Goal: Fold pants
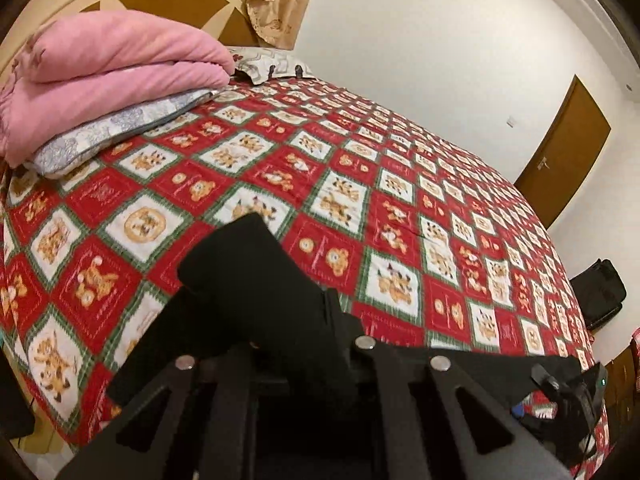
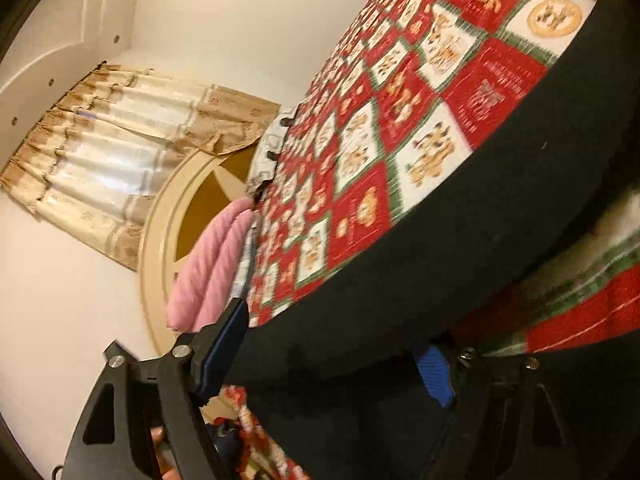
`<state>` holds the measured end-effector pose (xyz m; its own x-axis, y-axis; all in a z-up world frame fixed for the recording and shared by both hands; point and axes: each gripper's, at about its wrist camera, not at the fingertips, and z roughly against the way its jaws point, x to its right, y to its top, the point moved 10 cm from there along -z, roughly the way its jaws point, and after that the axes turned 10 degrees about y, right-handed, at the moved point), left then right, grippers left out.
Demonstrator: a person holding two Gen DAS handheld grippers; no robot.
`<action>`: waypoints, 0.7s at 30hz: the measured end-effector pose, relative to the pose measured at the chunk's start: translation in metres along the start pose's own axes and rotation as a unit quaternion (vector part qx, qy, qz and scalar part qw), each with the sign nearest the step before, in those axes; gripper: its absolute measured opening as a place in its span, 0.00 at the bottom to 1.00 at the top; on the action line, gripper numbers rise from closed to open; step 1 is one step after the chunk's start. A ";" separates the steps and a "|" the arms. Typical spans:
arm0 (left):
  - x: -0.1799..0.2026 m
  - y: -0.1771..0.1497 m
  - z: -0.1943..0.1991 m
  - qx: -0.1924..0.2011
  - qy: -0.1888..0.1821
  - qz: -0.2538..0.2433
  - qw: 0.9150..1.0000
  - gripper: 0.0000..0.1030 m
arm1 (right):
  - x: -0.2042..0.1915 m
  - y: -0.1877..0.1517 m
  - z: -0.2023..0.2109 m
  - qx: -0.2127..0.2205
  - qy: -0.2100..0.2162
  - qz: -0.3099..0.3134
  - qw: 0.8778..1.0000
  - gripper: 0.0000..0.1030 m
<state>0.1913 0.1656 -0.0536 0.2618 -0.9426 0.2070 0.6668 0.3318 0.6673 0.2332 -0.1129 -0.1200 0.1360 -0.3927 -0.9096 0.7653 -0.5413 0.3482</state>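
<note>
On the red-and-white patchwork bedspread (image 1: 400, 208) we keep the black cloth pants (image 1: 256, 280). Our left gripper (image 1: 280, 344) is clamped on one end for lifting; right gripper (image 2: 332, 364) straddles cloth, grip unclear.

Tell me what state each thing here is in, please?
Pants: black, bunched, lifted off the bed at one end.
Left gripper: shut on pants.
Right gripper: part open, pants between its fingers; grip unclear.
Quilt: spread flat over the bed.
Pink blanket: folded, stacked on a pillow.
Door: closed.
Curtain: drawn.
</note>
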 end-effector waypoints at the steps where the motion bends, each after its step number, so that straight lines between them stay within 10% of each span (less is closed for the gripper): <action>1: -0.002 -0.004 0.000 -0.002 0.000 -0.001 1.000 0.11 | 0.005 0.000 0.000 -0.007 -0.015 0.005 1.000 0.11; 13: -0.031 -0.027 0.008 -0.014 0.016 -0.041 0.999 0.11 | -0.051 -0.061 0.042 -0.050 -0.091 0.179 0.978 0.04; 21: -0.065 -0.065 -0.015 -0.036 0.072 -0.077 0.994 0.16 | -0.017 -0.132 0.037 -0.114 -0.125 0.183 0.969 0.04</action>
<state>0.1415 0.2059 -0.1207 0.2457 -0.9693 -0.0019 0.7542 0.1900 0.6286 0.1067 -0.0625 -0.1423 0.2895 -0.7096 -0.6423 0.8175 -0.1657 0.5516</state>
